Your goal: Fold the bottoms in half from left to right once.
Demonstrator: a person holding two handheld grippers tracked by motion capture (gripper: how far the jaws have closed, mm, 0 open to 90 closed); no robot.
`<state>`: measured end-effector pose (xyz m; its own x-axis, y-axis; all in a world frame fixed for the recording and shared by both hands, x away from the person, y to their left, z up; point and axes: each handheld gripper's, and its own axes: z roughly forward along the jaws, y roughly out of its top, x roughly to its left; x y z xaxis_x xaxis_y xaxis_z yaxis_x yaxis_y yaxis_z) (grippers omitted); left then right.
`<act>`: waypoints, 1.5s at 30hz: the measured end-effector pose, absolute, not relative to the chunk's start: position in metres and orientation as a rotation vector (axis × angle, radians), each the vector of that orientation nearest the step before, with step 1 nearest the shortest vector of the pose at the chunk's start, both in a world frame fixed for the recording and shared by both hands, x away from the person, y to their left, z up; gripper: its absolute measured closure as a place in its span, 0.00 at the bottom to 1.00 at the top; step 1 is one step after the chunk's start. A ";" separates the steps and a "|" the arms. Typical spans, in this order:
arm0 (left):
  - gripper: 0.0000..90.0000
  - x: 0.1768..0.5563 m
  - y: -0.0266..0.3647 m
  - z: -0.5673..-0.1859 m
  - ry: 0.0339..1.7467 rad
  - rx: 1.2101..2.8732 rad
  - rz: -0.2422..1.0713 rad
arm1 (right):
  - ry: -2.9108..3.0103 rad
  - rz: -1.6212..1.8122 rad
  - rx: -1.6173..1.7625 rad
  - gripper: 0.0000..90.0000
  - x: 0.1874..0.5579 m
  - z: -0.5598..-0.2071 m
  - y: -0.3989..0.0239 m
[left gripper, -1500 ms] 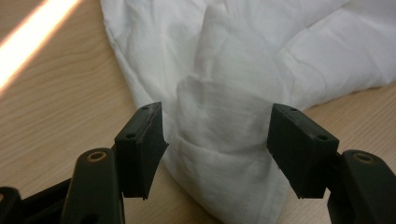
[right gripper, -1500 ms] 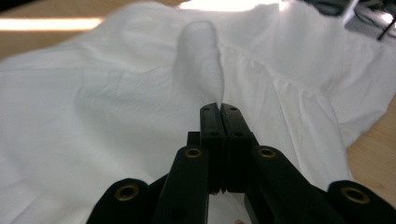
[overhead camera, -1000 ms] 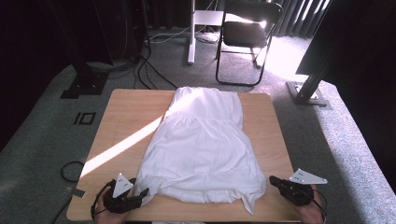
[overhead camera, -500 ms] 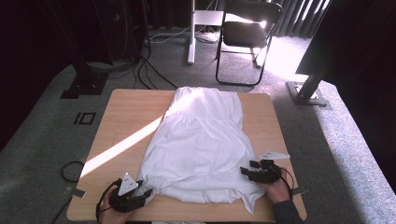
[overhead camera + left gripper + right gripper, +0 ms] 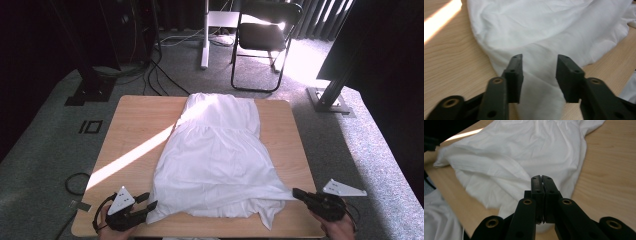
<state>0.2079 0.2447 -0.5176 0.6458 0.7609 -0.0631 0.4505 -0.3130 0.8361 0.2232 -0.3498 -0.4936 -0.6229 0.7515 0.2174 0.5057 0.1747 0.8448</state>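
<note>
A white dress [image 5: 215, 155] lies flat on the wooden table [image 5: 135, 130], hem toward the near edge. My left gripper [image 5: 150, 200] rests at the hem's left corner. In the left gripper view its jaws [image 5: 539, 58] stand apart, having just been opening, with the dress [image 5: 549, 25] lying between them untouched by the pads. My right gripper [image 5: 296, 191] is at the near right; its jaws have just closed on the hem's right corner, which is drawn out to a point. In the right gripper view the jaws [image 5: 541, 178] are pressed together over the dress [image 5: 524, 152].
A band of sunlight crosses the table's left half. Both grippers sit close to the table's near edge. Beyond the far edge stand a black folding chair [image 5: 260, 35], a white pole [image 5: 205, 35], dark stands, and cables on the grey carpet.
The right gripper moved in onto the hem, shut, then drew back to the right, pulling the hem's corner out with it. The left gripper stayed at the left corner.
</note>
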 end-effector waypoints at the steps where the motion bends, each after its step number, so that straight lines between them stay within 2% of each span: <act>1: 0.58 0.209 0.246 -0.517 0.958 1.944 0.437 | 2.222 1.423 1.207 0.98 0.218 -0.495 -0.354; 3: 0.55 0.212 0.248 -0.516 0.976 1.933 0.447 | 2.277 1.405 1.185 0.94 0.207 -0.503 -0.362; 4: 0.54 0.214 0.248 -0.516 0.979 1.931 0.455 | 2.303 1.431 1.176 0.81 0.203 -0.507 -0.365; 6: 0.52 0.220 0.246 -0.514 0.982 1.942 0.476 | 2.275 1.450 1.197 0.64 0.203 -0.510 -0.368; 10: 0.47 0.246 0.237 -0.509 0.977 1.970 0.531 | 2.213 1.413 1.222 0.53 0.226 -0.504 -0.359; 14: 0.45 0.291 0.223 -0.500 0.985 2.001 0.549 | 2.211 1.302 1.236 0.53 0.276 -0.504 -0.334; 15: 0.45 0.291 0.223 -0.500 0.985 2.001 0.549 | 2.211 1.302 1.236 0.53 0.276 -0.504 -0.334; 16: 0.45 0.318 0.215 -0.497 0.989 2.007 0.563 | 2.204 1.286 1.242 0.53 0.291 -0.505 -0.327; 17: 0.45 0.332 0.211 -0.496 0.997 2.020 0.560 | 2.195 1.236 1.252 0.53 0.322 -0.507 -0.312; 22: 0.50 0.399 0.192 -0.504 1.081 2.058 0.480 | 2.201 1.119 1.271 0.60 0.393 -0.517 -0.281; 26: 0.51 0.430 0.179 -0.526 1.166 2.119 0.462 | 2.200 1.066 1.321 0.59 0.433 -0.530 -0.267; 28: 0.55 0.436 0.175 -0.537 1.193 2.157 0.444 | 2.212 1.070 1.356 0.65 0.444 -0.537 -0.263; 29: 0.59 0.435 0.174 -0.541 1.187 2.151 0.429 | 2.231 1.032 1.364 0.73 0.447 -0.541 -0.260; 30: 0.67 0.433 0.176 -0.542 1.164 2.142 0.415 | 2.244 0.983 1.357 0.84 0.447 -0.545 -0.258; 31: 0.75 0.430 0.176 -0.542 1.158 2.141 0.425 | 2.259 0.950 1.354 0.88 0.446 -0.549 -0.255; 32: 0.85 0.430 0.176 -0.542 1.158 2.141 0.425 | 2.259 0.950 1.354 0.88 0.446 -0.549 -0.255; 33: 0.85 0.423 0.175 -0.542 1.134 2.156 0.452 | 2.254 0.950 1.339 0.96 0.443 -0.550 -0.254; 34: 0.95 0.420 0.175 -0.542 1.128 2.164 0.459 | 2.256 0.950 1.324 0.98 0.435 -0.551 -0.254; 39: 0.96 0.404 0.182 -0.543 1.120 2.159 0.443 | 2.246 0.966 1.350 0.98 0.415 -0.552 -0.257; 40: 0.96 0.377 0.191 -0.544 1.114 2.144 0.440 | 2.240 0.981 1.372 0.98 0.400 -0.553 -0.261; 45: 0.96 0.332 0.195 -0.544 1.061 2.178 0.468 | 2.262 0.946 1.357 0.97 0.359 -0.552 -0.260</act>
